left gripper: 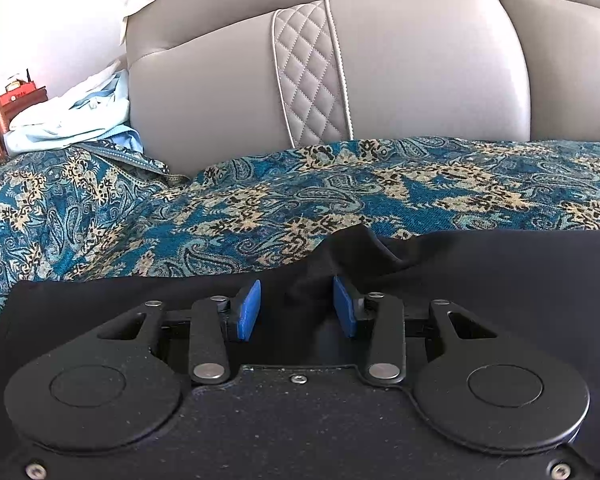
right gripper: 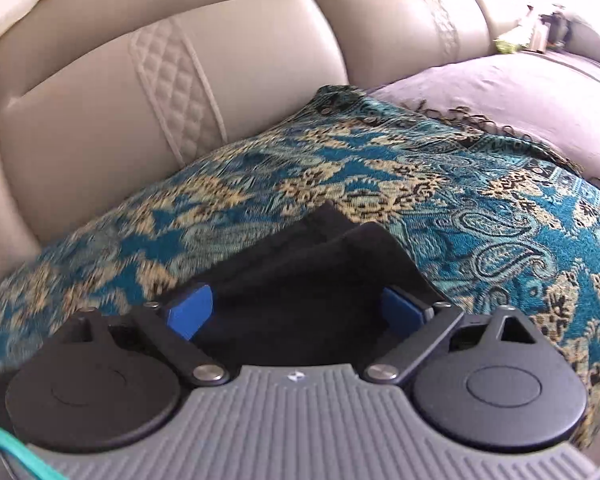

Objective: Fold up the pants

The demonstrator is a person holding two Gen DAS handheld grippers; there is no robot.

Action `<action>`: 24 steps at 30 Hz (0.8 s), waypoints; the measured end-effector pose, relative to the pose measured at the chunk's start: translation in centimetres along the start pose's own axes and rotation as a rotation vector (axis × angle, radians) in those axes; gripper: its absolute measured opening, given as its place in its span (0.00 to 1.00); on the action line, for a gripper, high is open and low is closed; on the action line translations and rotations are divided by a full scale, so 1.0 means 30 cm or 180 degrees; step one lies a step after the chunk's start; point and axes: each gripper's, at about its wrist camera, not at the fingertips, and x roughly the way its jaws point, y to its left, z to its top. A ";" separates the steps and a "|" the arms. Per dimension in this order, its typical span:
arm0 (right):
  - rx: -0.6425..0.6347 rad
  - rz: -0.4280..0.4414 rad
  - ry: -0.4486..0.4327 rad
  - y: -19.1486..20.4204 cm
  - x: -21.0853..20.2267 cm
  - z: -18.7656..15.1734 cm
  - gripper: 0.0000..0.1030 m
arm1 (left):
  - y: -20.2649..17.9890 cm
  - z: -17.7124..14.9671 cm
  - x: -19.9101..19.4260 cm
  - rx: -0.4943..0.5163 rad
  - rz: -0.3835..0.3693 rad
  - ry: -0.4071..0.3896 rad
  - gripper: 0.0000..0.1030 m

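Observation:
The black pants (left gripper: 480,264) lie on a teal paisley throw (left gripper: 148,216) over a sofa seat. In the left wrist view my left gripper (left gripper: 297,309) is open, its blue pads (left gripper: 247,312) apart just over a raised fold of the black cloth at the pants' far edge. In the right wrist view my right gripper (right gripper: 296,308) is open wide, its blue pads (right gripper: 190,310) on either side of a corner of the pants (right gripper: 332,248) that lies on the throw (right gripper: 480,216). Neither gripper pinches cloth.
The grey leather sofa back (left gripper: 380,72) with a quilted strip rises right behind the throw. Pale blue and white clothes (left gripper: 76,120) are piled at the left end. A lilac blanket (right gripper: 500,96) lies at the right end. A red wooden side table (left gripper: 8,108) stands far left.

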 end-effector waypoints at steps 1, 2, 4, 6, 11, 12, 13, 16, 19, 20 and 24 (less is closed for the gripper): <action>0.0050 -0.0059 -0.0007 0.013 0.010 0.007 0.95 | -0.003 0.001 -0.001 0.0005 0.0011 0.0004 0.38; 0.0091 -0.0127 -0.0012 0.021 0.020 0.019 0.95 | -0.005 0.002 0.000 0.0007 0.0021 0.0008 0.38; 0.0130 -0.0295 -0.0006 0.049 0.031 0.029 0.83 | -0.008 0.003 -0.001 0.0021 0.0039 0.0013 0.38; 0.0043 -0.0545 -0.0078 0.081 0.037 0.030 0.32 | -0.011 0.004 -0.001 0.0037 0.0053 0.0015 0.38; 0.0242 -0.0607 -0.0372 0.091 -0.006 0.040 0.06 | -0.016 0.007 0.001 0.0035 0.0056 0.0027 0.38; 0.0302 -0.0598 -0.0508 0.088 -0.027 0.042 0.05 | -0.015 0.007 0.001 0.0029 0.0053 0.0029 0.38; 0.0359 -0.0595 -0.0681 0.085 -0.053 0.043 0.05 | -0.016 0.008 0.001 0.0025 0.0051 0.0030 0.38; 0.0477 -0.0432 -0.1087 0.036 -0.117 0.049 0.12 | -0.014 0.006 0.002 0.0021 0.0041 0.0027 0.38; 0.0631 -0.0150 -0.1032 -0.061 -0.135 0.066 0.45 | -0.011 0.004 0.002 0.0004 0.0028 0.0019 0.38; 0.0693 -0.0070 -0.0953 -0.101 -0.142 0.070 0.57 | -0.011 0.003 0.002 0.0000 0.0024 0.0016 0.38; 0.0917 0.0109 -0.0716 -0.229 -0.201 0.057 0.65 | -0.009 0.003 0.002 -0.0036 0.0012 0.0013 0.38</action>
